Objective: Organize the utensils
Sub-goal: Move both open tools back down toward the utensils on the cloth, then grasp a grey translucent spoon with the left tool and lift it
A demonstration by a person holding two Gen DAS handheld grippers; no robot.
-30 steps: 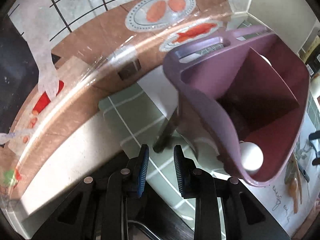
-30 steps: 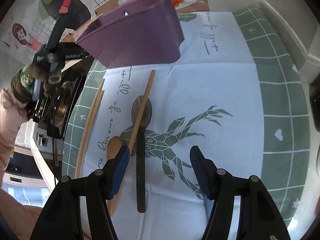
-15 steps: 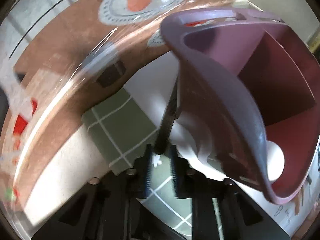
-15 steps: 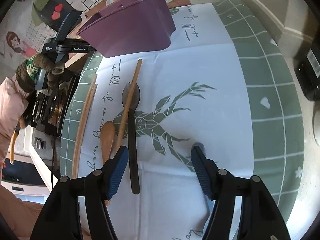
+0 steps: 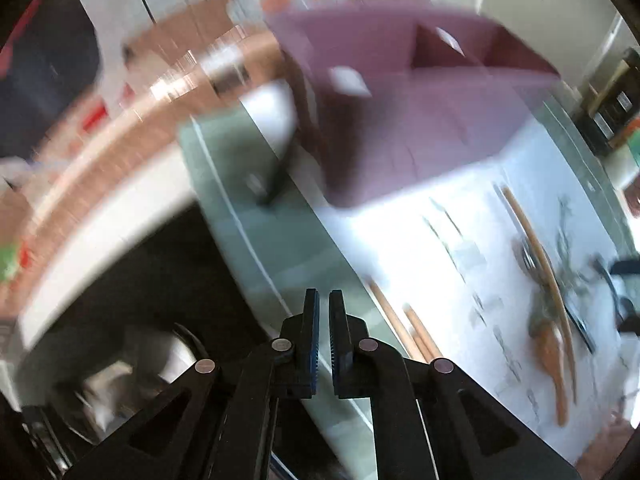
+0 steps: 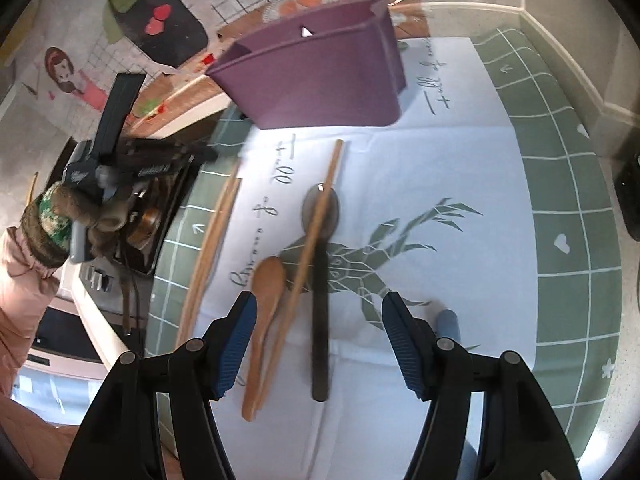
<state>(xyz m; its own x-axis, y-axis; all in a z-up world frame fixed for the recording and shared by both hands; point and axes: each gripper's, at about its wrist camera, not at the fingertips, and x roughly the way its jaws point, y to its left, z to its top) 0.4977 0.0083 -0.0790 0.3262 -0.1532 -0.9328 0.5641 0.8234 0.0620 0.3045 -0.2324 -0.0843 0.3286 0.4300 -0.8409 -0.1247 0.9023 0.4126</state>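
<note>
A purple utensil holder [image 6: 320,80] stands upright at the far side of the white and green cloth [image 6: 460,208]; it also shows, blurred, in the left wrist view [image 5: 420,112]. In front of it lie a black spoon [image 6: 320,272], a wooden spoon [image 6: 264,312], a single chopstick [image 6: 316,232] across the black spoon, and a chopstick pair [image 6: 212,248] at the left. My right gripper [image 6: 318,344] is open just above the spoon handles. My left gripper [image 5: 323,336] is shut and empty, near the cloth's left edge. A dark utensil [image 5: 276,176] lies beside the holder.
A blue-handled item [image 6: 448,324] lies by the right finger. A dark tray with metal items [image 6: 148,216] sits left of the cloth at the counter edge. A tiled wall with pictures rises behind. Dark objects stand at the far right edge [image 6: 632,200].
The left gripper has shut and pulled back from the holder, which now stands level on the cloth. The right gripper has moved closer over the spoons and chopstick.
</note>
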